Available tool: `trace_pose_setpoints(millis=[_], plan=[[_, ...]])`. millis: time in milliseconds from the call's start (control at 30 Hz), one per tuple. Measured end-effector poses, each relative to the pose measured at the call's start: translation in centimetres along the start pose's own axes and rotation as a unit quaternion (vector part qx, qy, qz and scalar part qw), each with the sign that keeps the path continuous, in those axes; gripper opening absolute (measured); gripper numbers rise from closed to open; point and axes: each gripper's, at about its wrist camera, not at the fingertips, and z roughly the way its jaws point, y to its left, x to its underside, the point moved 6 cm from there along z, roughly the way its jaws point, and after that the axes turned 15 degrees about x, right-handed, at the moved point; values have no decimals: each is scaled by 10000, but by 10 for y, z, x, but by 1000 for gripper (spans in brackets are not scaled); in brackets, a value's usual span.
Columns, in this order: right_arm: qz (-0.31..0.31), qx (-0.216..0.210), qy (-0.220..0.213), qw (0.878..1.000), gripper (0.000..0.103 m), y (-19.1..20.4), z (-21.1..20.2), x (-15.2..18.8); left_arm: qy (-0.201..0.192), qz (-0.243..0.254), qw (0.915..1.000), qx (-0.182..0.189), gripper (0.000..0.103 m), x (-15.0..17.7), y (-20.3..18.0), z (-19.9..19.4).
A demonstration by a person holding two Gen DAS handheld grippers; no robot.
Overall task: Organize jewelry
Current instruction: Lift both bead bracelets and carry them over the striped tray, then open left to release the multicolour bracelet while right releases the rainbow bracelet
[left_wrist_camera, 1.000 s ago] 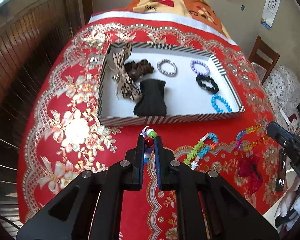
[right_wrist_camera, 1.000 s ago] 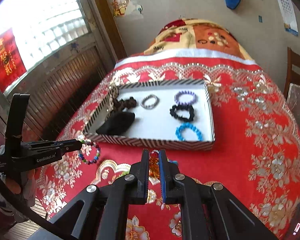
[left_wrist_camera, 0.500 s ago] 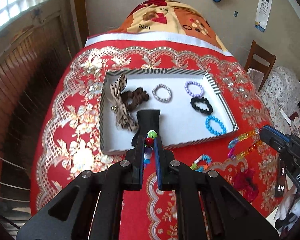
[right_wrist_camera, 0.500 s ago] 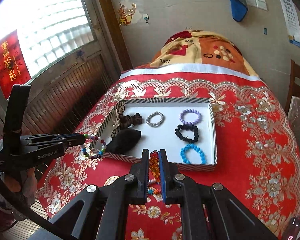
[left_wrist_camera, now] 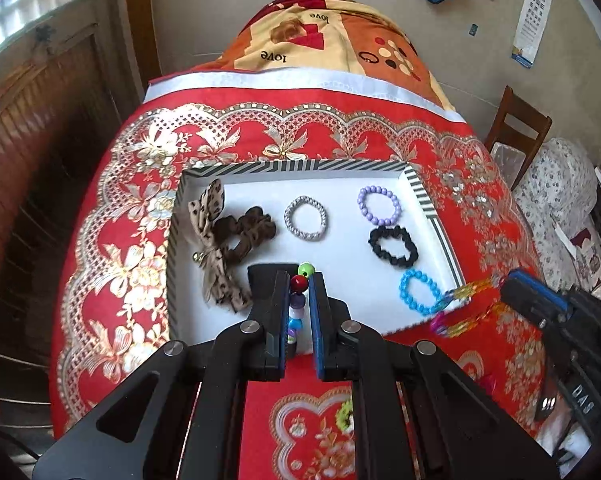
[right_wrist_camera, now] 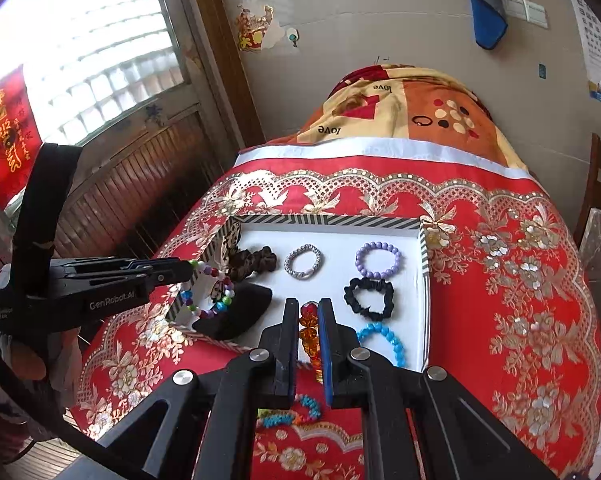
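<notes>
Step in hand, as I'm reading it: both hands are carrying a bracelet each toward the striped tray (left_wrist_camera: pixel 420 196), w/ the drop not yet done. Biggest thing first: the red-and-gold tablecloth (left_wrist_camera: pixel 112 248) is covering the table, tray sitting mid-cloth; behind the tray a folded blanket (left_wrist_camera: pixel 320 40) is lying against the wall, a wooden chair (left_wrist_camera: pixel 516 120) standing off to the tray's right, a window (right_wrist_camera: pixel 80 60) glowing to its left. Inside the tray, hair ties are grouping on the left side, bracelets on the right: purple bracelet (left_wrist_camera: pixel 378 205), black scrunchie (left_wrist_camera: pixel 392 246), blue bracelet (left_wrist_camera: pixel 418 292). The left gripper (left_wrist_camera: pixel 299 284) is clenching a mixed-colour bead bracelet (right_wrist_camera: pixel 208 292), hanging over the tray's near-left corner. The right gripper (right_wrist_camera: pixel 309 312) is grasping a clear chain bracelet (left_wrist_camera: pixel 460 308), dangling over the tray's near-right edge. Next move prob. calls for lowering each onto bare white floor beside the other bracelets, then letting go w/o stacking. A beaded bracelet (right_wrist_camera: pixel 288 410) is waiting on the cloth, near side of tray.
</notes>
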Motion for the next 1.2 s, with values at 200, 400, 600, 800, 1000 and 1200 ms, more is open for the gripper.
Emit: trace_pose_setpoints(millis=[200, 400, 600, 800, 1000, 1200], plan=[[-33, -134, 171, 9998, 8, 5, 28, -7, 92, -165, 9998, -5, 8, -26, 6, 28], [-136, -424, 418, 9981, 8, 25, 61, -10, 163, -324, 9993, -100, 8, -52, 15, 60], [-165, -762, 734, 9943, 8, 39, 95, -8, 237, -405, 9986, -238, 8, -73, 24, 86], [-214, -840, 929, 9919, 8, 38, 119, -7, 306, -516, 9973, -419, 8, -87, 40, 109], [-73, -545, 1192, 9914, 8, 4, 149, -6, 356, -652, 9949, -677, 8, -93, 66, 123], [-42, -381, 1423, 9891, 8, -12, 169, 5, 400, -932, 9914, -826, 8, -96, 95, 135]])
